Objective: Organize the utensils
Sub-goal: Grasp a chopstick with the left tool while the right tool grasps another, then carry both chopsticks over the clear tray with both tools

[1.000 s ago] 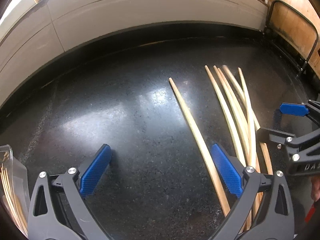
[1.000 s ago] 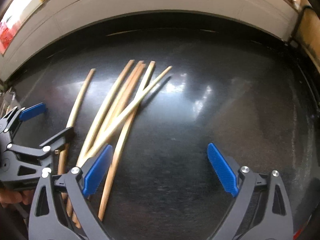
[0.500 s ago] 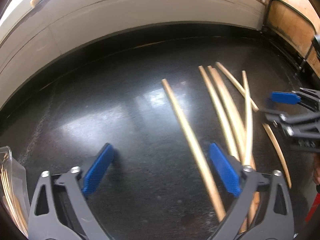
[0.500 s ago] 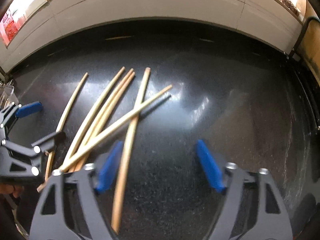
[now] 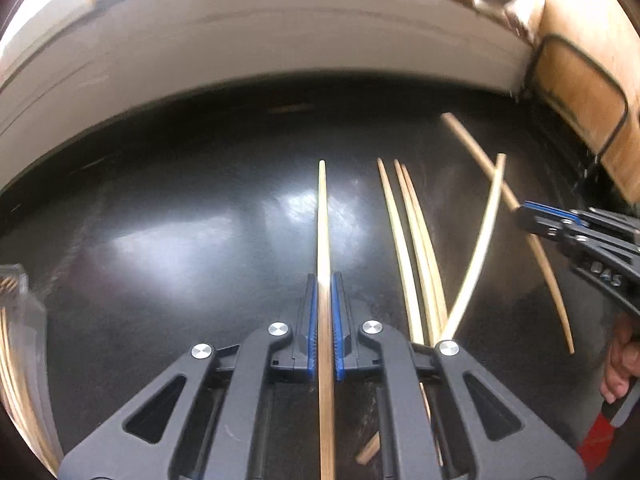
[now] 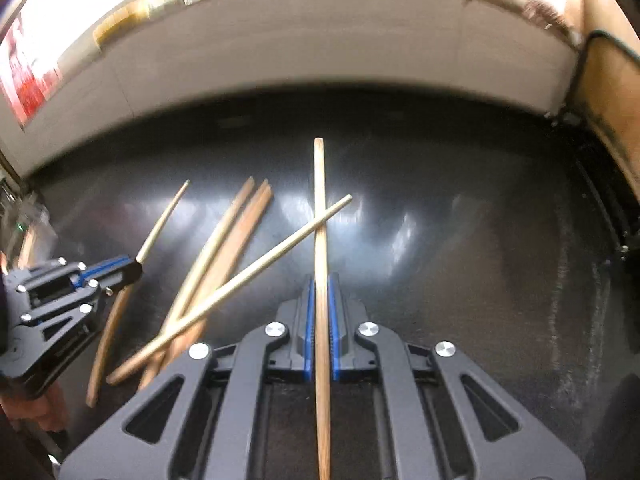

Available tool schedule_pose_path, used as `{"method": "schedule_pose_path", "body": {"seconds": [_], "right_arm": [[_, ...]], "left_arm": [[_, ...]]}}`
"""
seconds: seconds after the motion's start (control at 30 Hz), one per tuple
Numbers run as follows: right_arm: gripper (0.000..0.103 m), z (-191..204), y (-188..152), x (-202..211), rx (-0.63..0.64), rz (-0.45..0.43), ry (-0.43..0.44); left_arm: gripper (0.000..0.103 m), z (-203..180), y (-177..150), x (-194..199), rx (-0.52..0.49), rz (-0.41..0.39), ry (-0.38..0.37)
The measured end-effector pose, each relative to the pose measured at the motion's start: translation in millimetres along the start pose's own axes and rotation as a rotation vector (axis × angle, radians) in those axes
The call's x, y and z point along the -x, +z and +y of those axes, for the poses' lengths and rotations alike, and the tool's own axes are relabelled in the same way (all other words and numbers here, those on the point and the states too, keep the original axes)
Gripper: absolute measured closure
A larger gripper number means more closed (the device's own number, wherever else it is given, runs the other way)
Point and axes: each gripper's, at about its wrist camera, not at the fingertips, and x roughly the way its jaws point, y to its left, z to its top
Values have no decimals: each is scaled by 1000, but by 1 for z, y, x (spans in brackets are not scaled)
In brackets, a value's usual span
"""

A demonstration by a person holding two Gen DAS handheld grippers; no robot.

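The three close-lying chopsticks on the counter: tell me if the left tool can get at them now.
Probably not yet. The left tool is shut on a chopstick, so it has no free grip. The three chopsticks lie uncovered just to its right on the counter.

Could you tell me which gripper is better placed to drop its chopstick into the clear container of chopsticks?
Probably the left gripper. It is shut on a chopstick, and the clear container sits at the left edge of its view. The right gripper also holds a chopstick, but works on the far side of the pile.
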Motion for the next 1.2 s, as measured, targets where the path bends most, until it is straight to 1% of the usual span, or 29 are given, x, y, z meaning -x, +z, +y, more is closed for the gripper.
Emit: {"method": "schedule_pose_path", "body": {"seconds": [0.07, 0.13, 0.2, 0.3, 0.37, 0.4, 0.5, 0.57, 0.7, 0.77, 0.87, 1.0, 1.1, 1.2], "right_arm": [[96, -1, 5, 13, -20, -33, 15], [96, -2, 11, 27, -28, -76, 3], [96, -3, 17, 37, -27, -108, -11], [96, -1, 19, 58, -18, -124, -10], [96, 7, 24, 69, 16, -155, -65], [96, 6, 26, 72, 14, -168, -69], [96, 6, 30, 82, -17, -155, -1], [96, 12, 25, 89, -24, -148, 45], [96, 31, 12, 96, -50, -101, 186], [96, 43, 7, 98, -50, -86, 229], [96, 68, 1, 99, -29, -62, 293], [96, 106, -4, 100, 13, -34, 358], [96, 132, -2, 100, 44, -14, 404], [96, 169, -1, 100, 86, 11, 459]], "left_arm": [[97, 9, 3, 19, 28, -35, 8], [97, 17, 6, 41, 56, -80, 23], [97, 25, 6, 63, 83, -117, 22], [97, 32, 4, 95, 105, -161, 44], [97, 36, 3, 109, 117, -180, 57], [97, 38, 2, 113, 121, -183, 63], [97, 43, 0, 126, 144, -187, 68], [97, 47, -4, 135, 161, -189, 64], [97, 52, -16, 149, 181, -193, 79], [97, 56, -20, 153, 191, -191, 89], [97, 65, -32, 165, 210, -191, 113], [97, 83, -47, 182, 239, -197, 151], [97, 102, -58, 196, 273, -205, 184], [97, 124, -68, 212, 309, -212, 223]]}}
